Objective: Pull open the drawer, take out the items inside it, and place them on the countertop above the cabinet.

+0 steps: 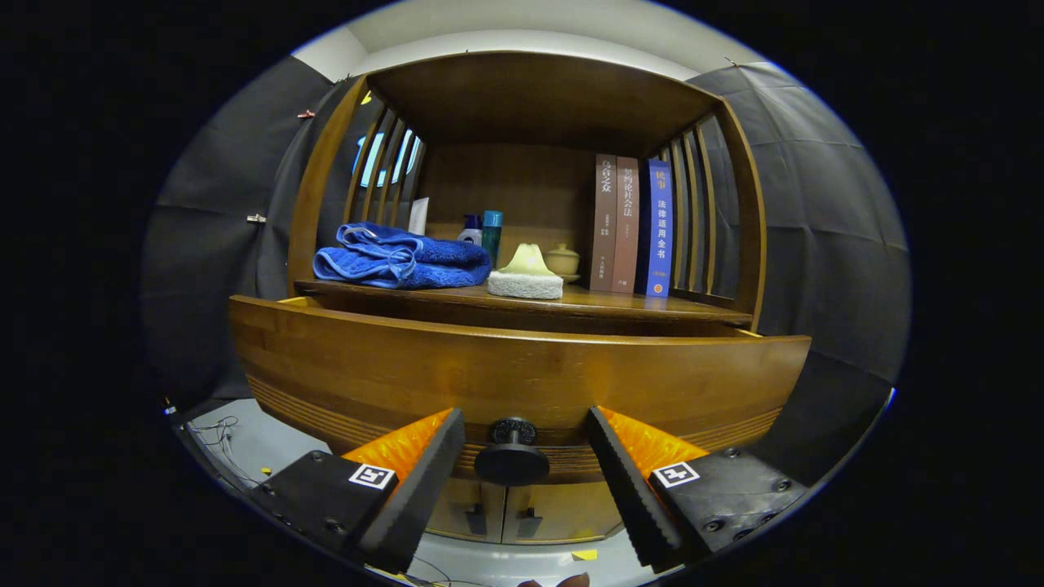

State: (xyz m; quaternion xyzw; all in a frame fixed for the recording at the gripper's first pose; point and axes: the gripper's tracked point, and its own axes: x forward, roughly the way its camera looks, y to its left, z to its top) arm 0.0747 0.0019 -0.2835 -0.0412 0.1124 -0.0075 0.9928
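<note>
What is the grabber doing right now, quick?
Gripper: open, holding nothing; its jaws sit on either side of the drawer knob without touching it. The drawer is already pulled out a bit.

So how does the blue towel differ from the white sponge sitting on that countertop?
The blue towel is deep blue, loosely folded and wide; the white sponge is pale, blocky and much narrower. The towel has nothing on it, while the sponge carries a yellowish piece on top. The towel lies further toward the cabinet's slatted side, the sponge nearer the middle. Both rest on the countertop, beyond the open hand-held gripper, whose fingers flank the drawer knob.
</note>
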